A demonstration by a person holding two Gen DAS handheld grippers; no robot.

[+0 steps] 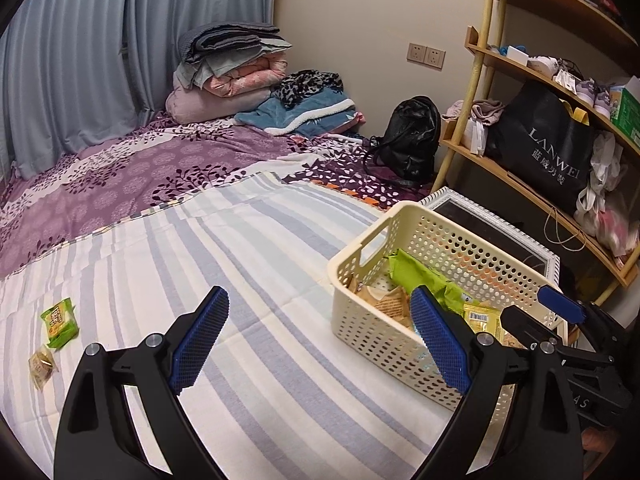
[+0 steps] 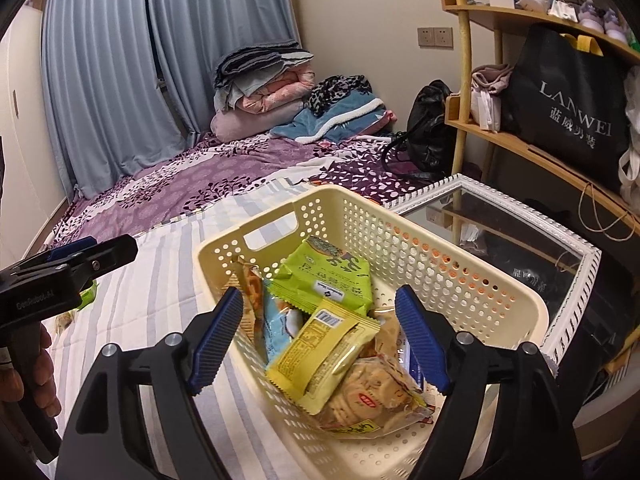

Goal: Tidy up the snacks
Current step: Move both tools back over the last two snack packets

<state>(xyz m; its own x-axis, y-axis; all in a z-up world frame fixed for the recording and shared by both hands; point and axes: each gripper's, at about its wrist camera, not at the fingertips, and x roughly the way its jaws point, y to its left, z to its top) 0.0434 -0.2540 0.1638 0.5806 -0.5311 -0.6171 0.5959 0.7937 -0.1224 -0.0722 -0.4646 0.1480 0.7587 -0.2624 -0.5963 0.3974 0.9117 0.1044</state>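
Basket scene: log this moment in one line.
left gripper open, empty | right gripper open above basket | green snack on striped sheet

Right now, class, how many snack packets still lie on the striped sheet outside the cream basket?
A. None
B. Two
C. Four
B: the left wrist view shows a green snack packet and a small brown snack packet on the striped sheet, left of the cream basket.

We found the basket (image 2: pixel 400 216) on the striped sheet (image 1: pixel 240 240), at the bed's right edge, snack packets (image 2: pixel 320 356) inside. Two packets (image 1: pixel 59 322) lay far left. A framed mirror (image 2: pixel 576 264) sat behind the basket, shelves (image 1: pixel 520 184) beyond.
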